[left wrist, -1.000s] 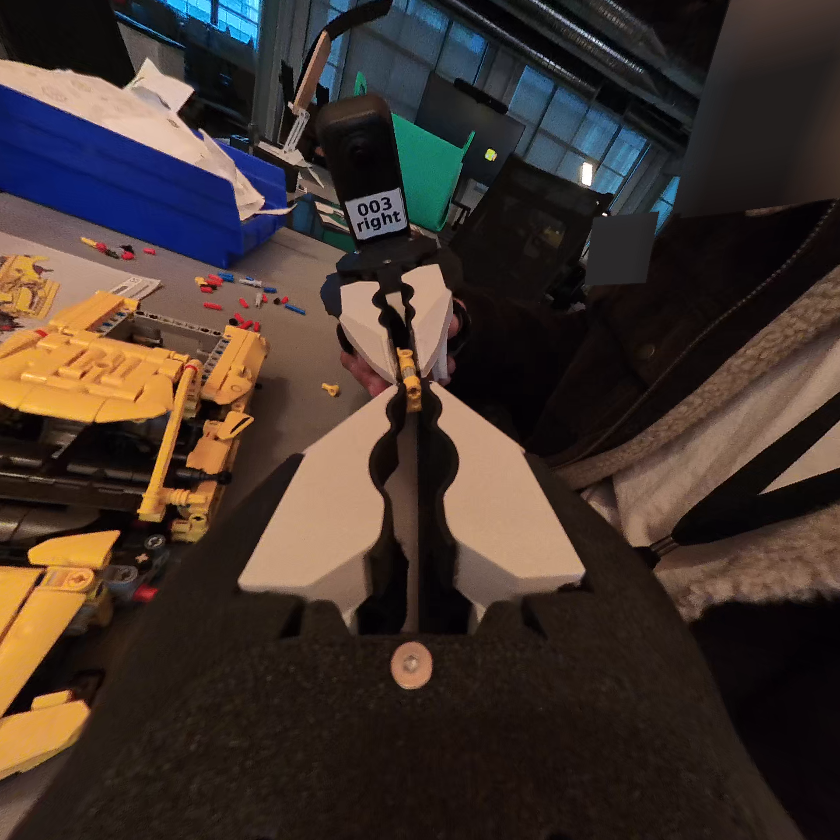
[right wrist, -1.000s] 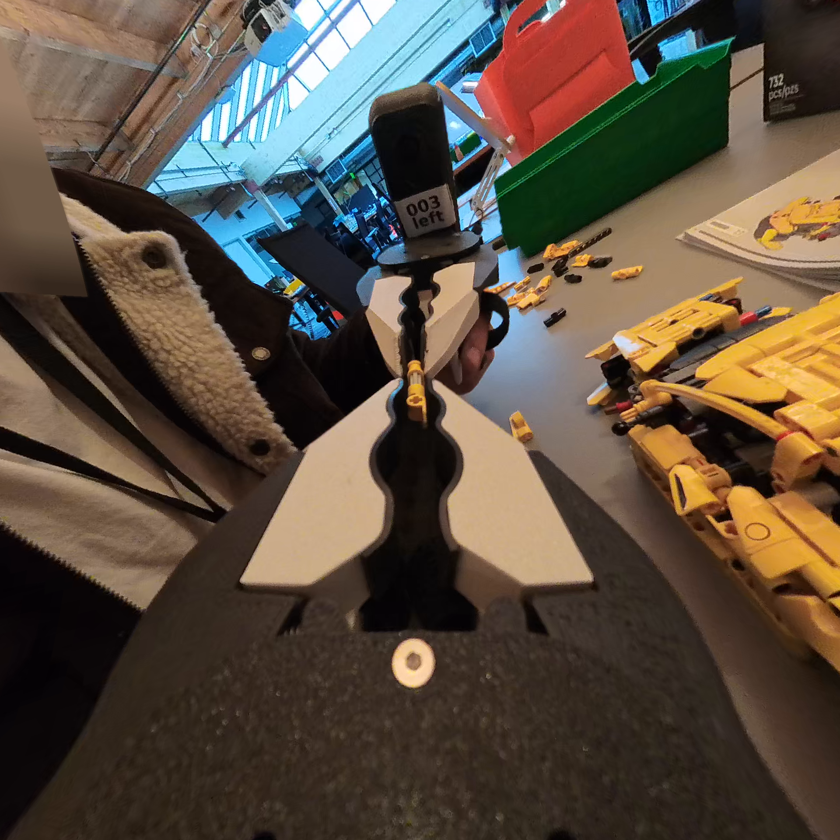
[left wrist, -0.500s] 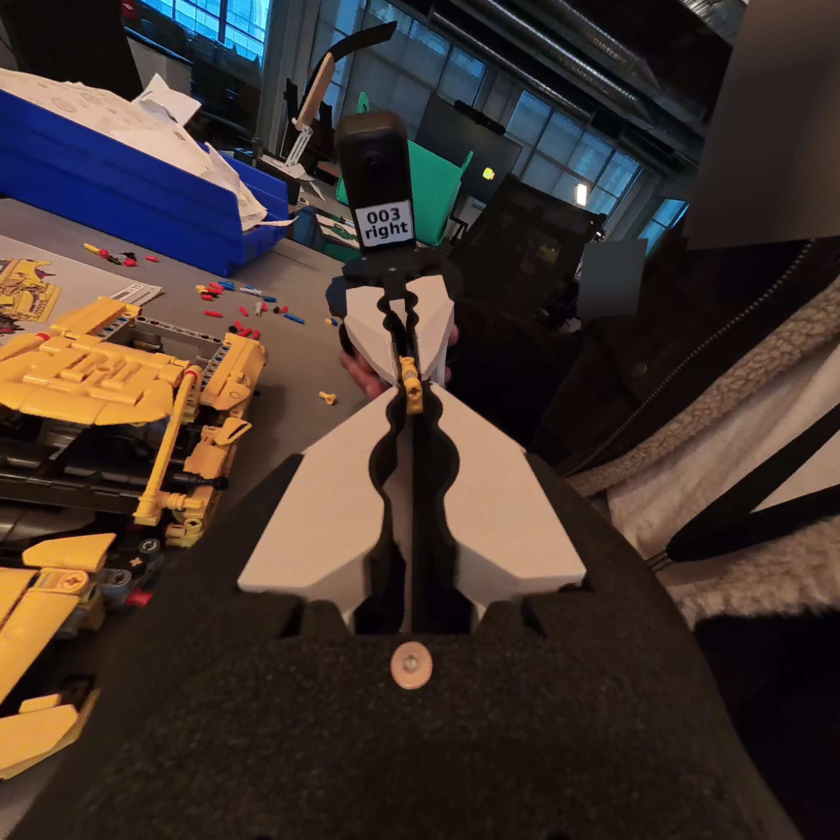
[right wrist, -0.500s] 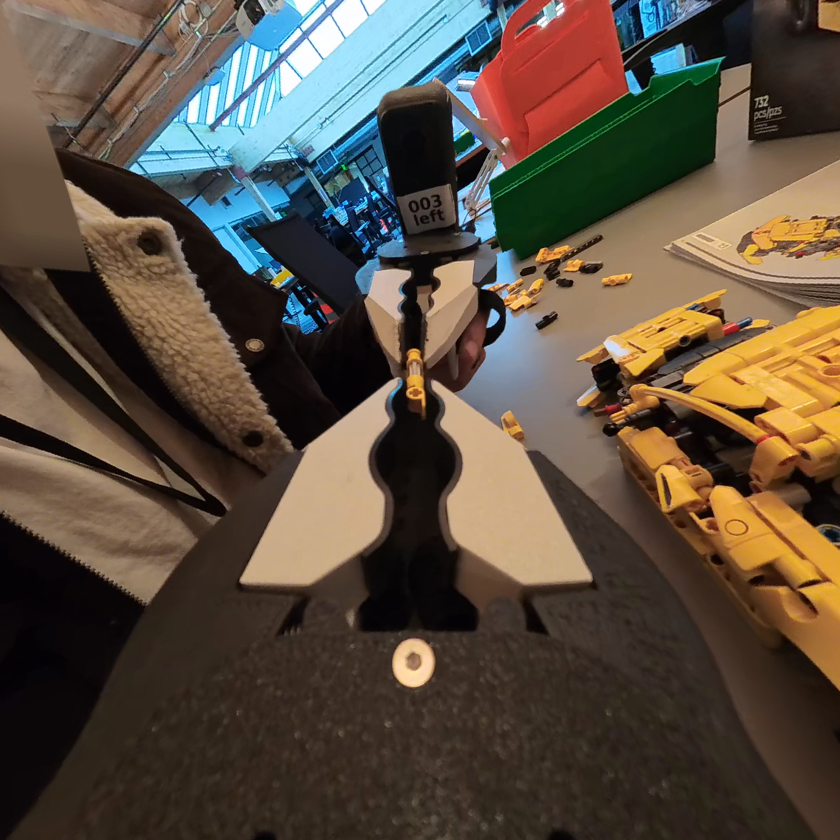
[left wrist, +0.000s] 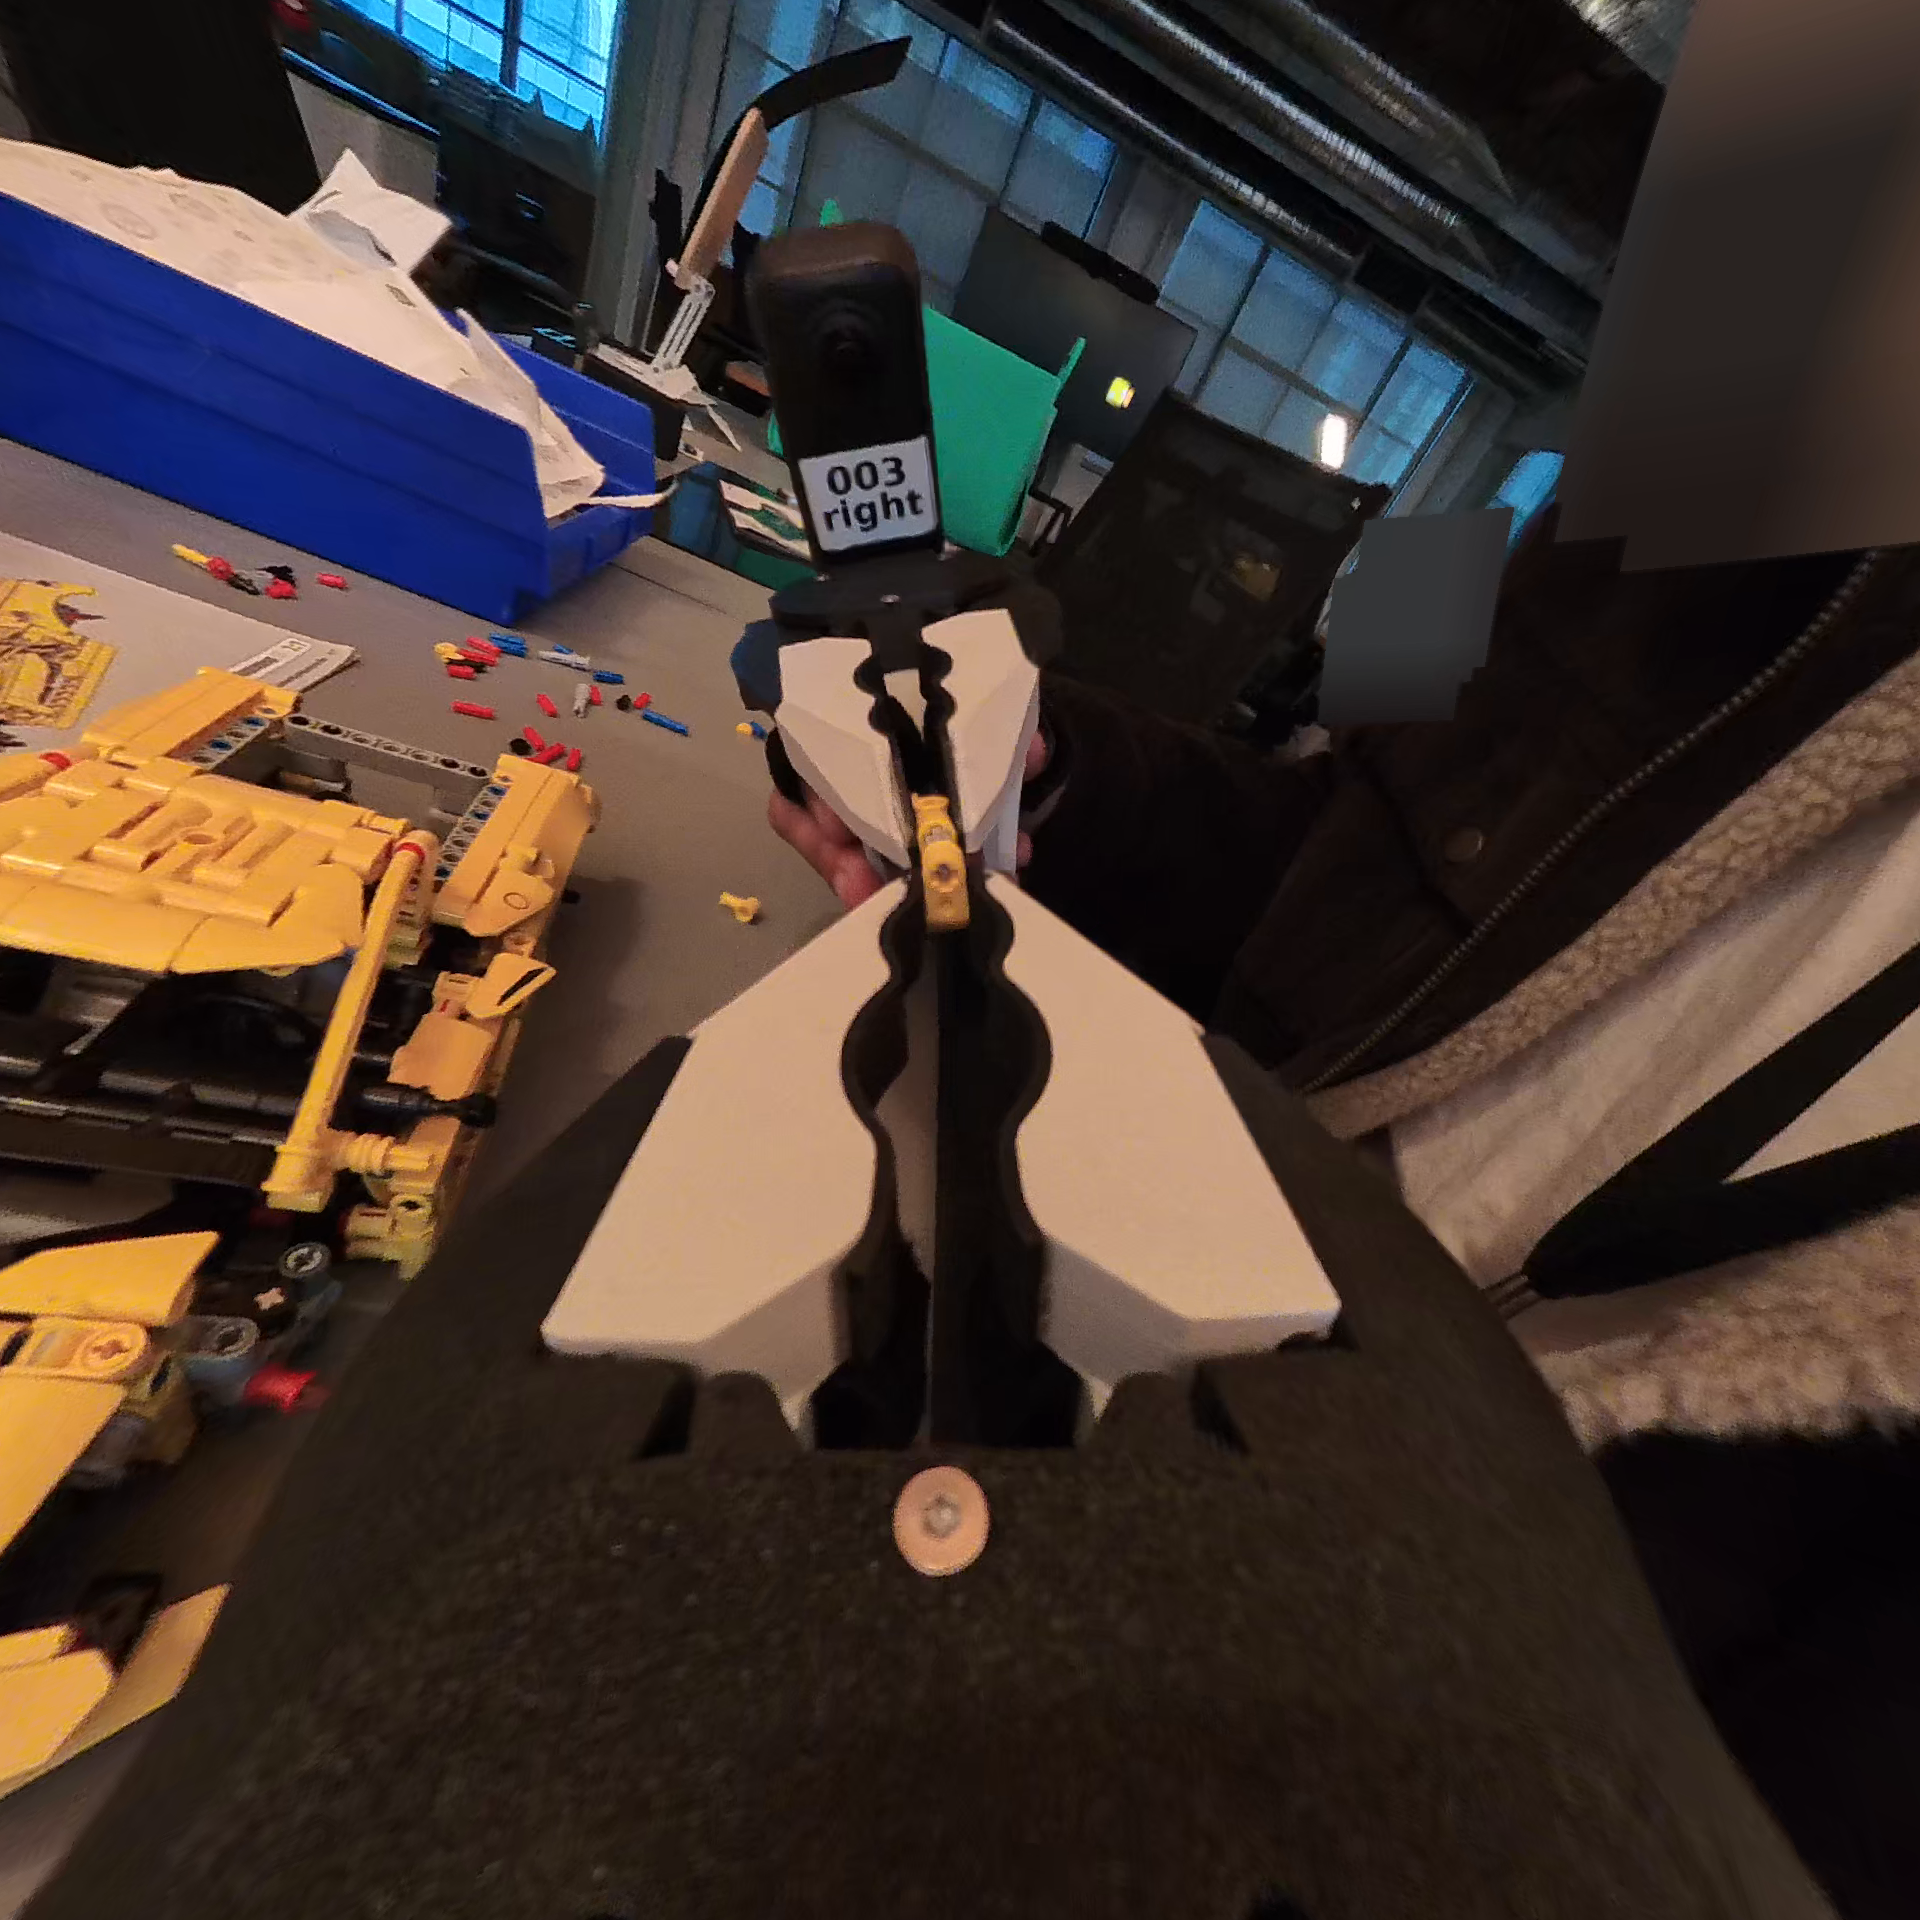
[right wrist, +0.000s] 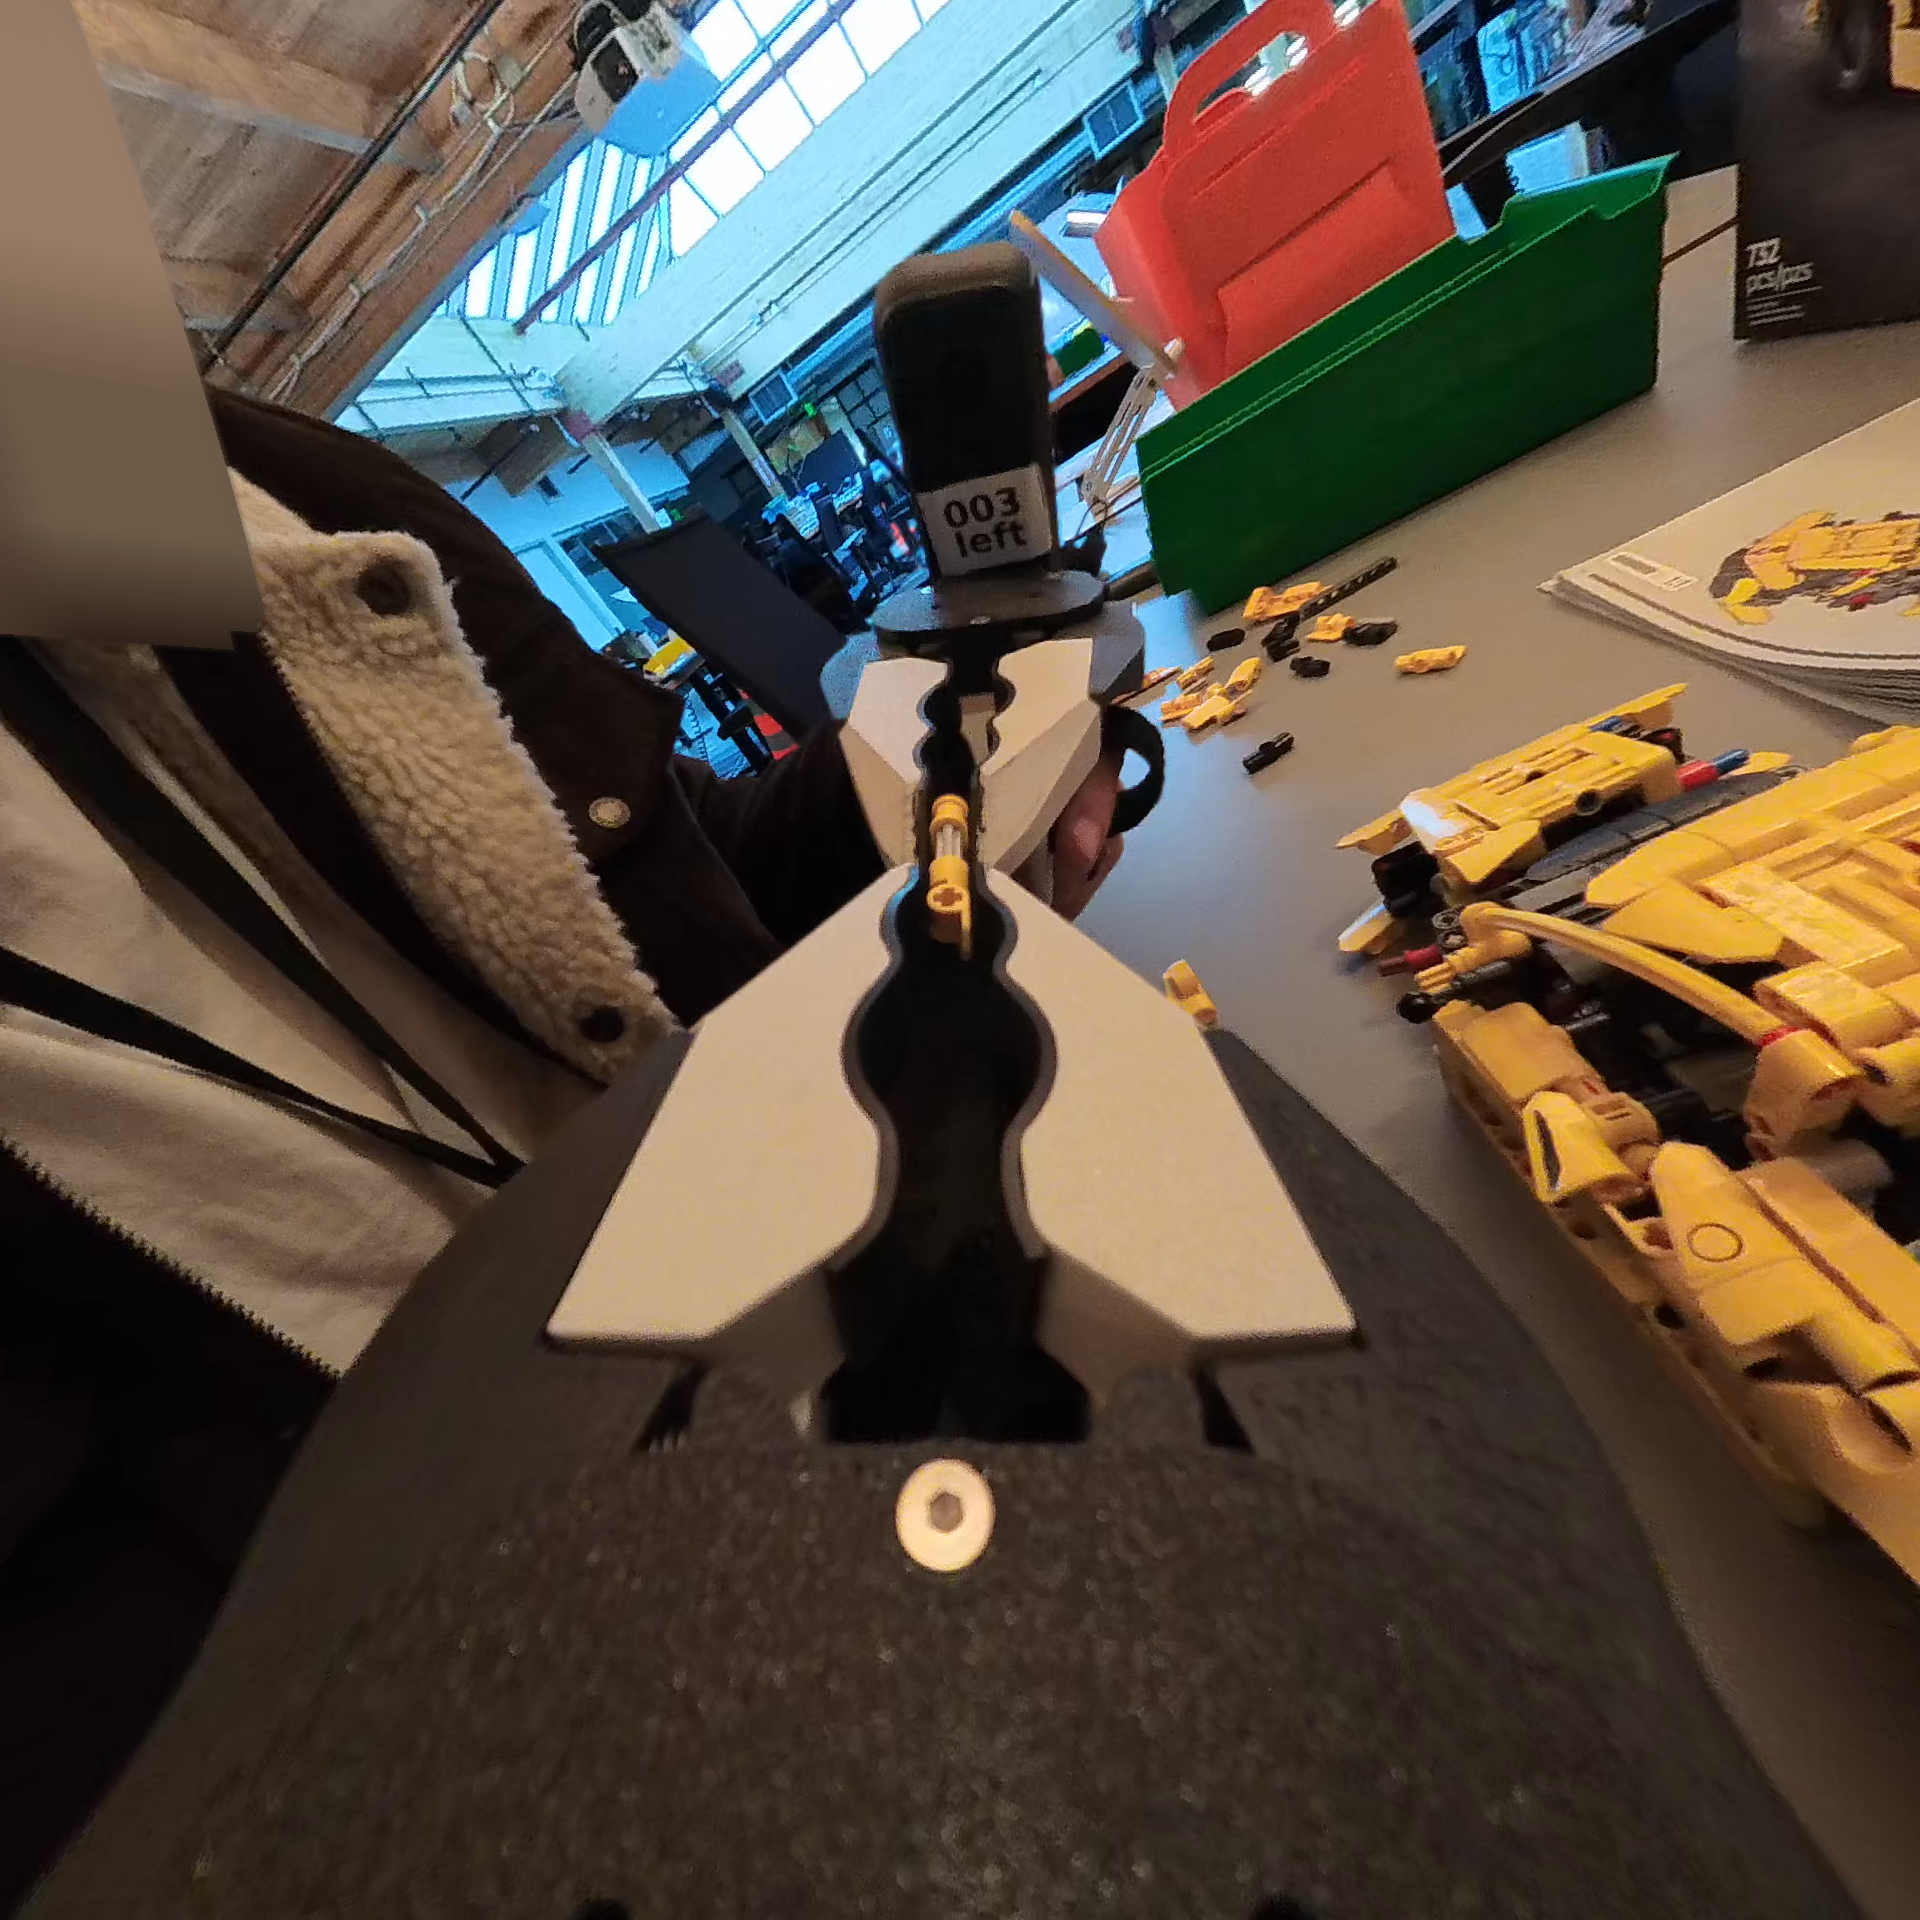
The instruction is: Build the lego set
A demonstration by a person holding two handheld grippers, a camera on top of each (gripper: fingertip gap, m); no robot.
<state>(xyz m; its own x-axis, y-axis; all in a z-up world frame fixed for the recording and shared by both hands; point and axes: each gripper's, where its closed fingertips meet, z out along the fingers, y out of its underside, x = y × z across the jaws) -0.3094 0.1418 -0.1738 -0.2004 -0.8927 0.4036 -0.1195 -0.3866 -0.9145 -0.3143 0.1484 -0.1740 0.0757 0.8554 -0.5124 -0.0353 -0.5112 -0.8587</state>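
Note:
My left gripper (left wrist: 940, 902) is shut on a small yellow Lego connector (left wrist: 943, 883). My right gripper (right wrist: 948, 906) is shut on a second yellow connector (right wrist: 948, 899). The two grippers face each other tip to tip above the table edge. A short pale axle (right wrist: 945, 840) joins the two connectors. The right gripper (left wrist: 928, 826) shows opposite in the left wrist view, and the left gripper (right wrist: 948, 816) shows opposite in the right wrist view. The large yellow Lego car model (left wrist: 208, 862) lies on the grey table beside them, and it also shows in the right wrist view (right wrist: 1662, 935).
A loose yellow piece (left wrist: 740, 907) lies near the grippers. Red and blue pins (left wrist: 540, 696) and yellow and black parts (right wrist: 1278, 644) are scattered behind. A blue bin (left wrist: 260, 416), a green bin (right wrist: 1403, 416), an instruction booklet (right wrist: 1766, 592) and a person's jacket (left wrist: 1558, 935) surround the space. My left and right fingertips are right by each other.
Both grippers stay shut and tip to tip on the joined yellow pieces. The pair has shifted slightly, and the two connectors look a little farther apart along the axle.

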